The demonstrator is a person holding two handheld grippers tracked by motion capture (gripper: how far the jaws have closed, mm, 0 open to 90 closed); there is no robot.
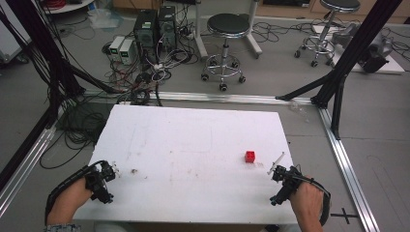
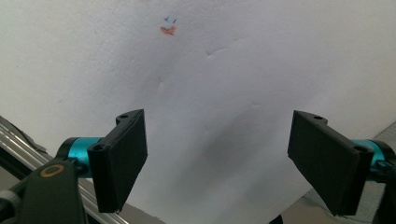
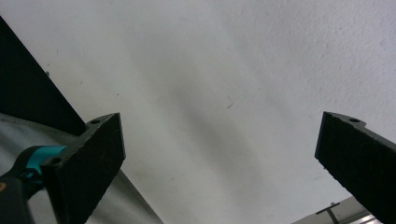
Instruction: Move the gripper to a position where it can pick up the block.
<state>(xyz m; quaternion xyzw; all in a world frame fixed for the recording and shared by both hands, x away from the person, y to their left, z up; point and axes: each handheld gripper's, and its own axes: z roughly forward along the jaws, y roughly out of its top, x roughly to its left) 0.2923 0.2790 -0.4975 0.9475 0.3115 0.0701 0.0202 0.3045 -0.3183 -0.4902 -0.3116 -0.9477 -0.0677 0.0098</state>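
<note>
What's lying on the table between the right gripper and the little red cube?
In the high view, nothing but bare white table lies directly between the right gripper and the red cube. A thin white stick lies just right of that line.

**No readable text in view**

No word, label, brand or number can be read. The white bench (image 2: 261, 70) carries small blue and orange marks (image 2: 168, 27) at its far part in the left gripper view, too blurred to read. A black cross (image 1: 344, 214) is marked on the floor at near right.
</note>
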